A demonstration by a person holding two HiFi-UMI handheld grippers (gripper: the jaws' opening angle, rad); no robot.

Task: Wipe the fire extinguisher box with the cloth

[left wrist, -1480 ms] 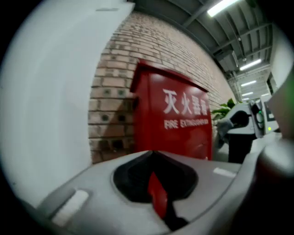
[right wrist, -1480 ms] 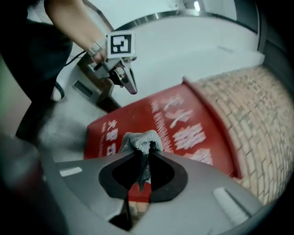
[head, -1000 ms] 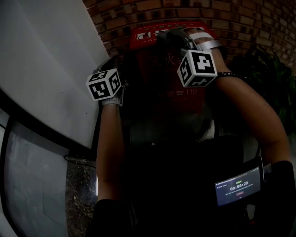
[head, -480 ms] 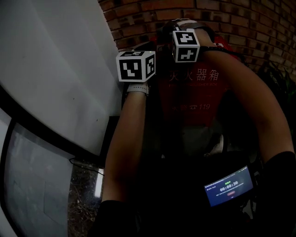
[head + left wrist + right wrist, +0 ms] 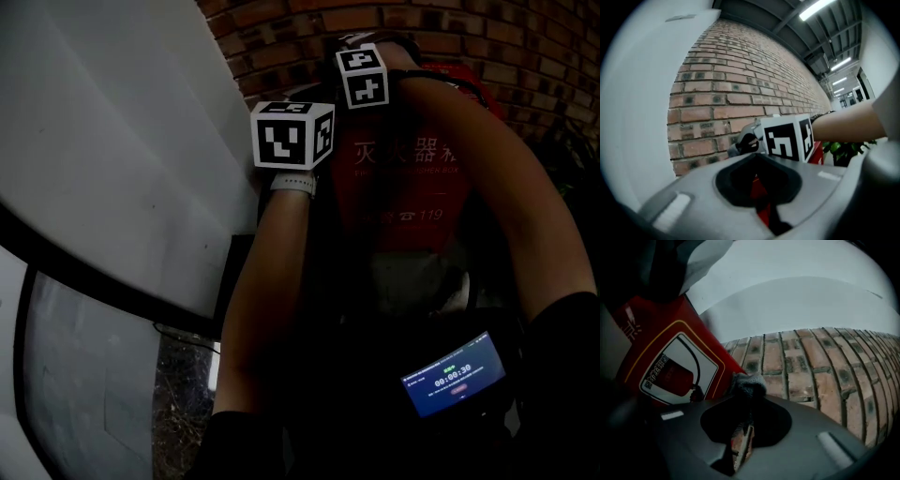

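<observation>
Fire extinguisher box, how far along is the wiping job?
Done: the right gripper is shut on the grey cloth. In hand: the cloth is up at the top corner of the red box by the brick wall, apparently wiping there. Left: the pictures show no wiped area, so the lettered front likely needs passes.

Brick wall [image 5: 281, 42]: red-brown bricks with pale lines between them; it stands at the back
White wall [image 5: 112, 141]: big and smooth, on the left; it meets the bricks
Glass pane [image 5: 84, 375]: low on the left, under the white wall; dark frame
Floor [image 5: 183, 394]: dark and speckled (only a small strip shows)
Cable [image 5: 183, 333]: thin and dark, just above the floor strip
Small screen [image 5: 454, 374]: lit blue, low on the right; words too small to read
Plant [image 5: 841, 149]: green leaves near the bricks
Ceiling lights [image 5: 820, 8]: long bright strips high up
</observation>
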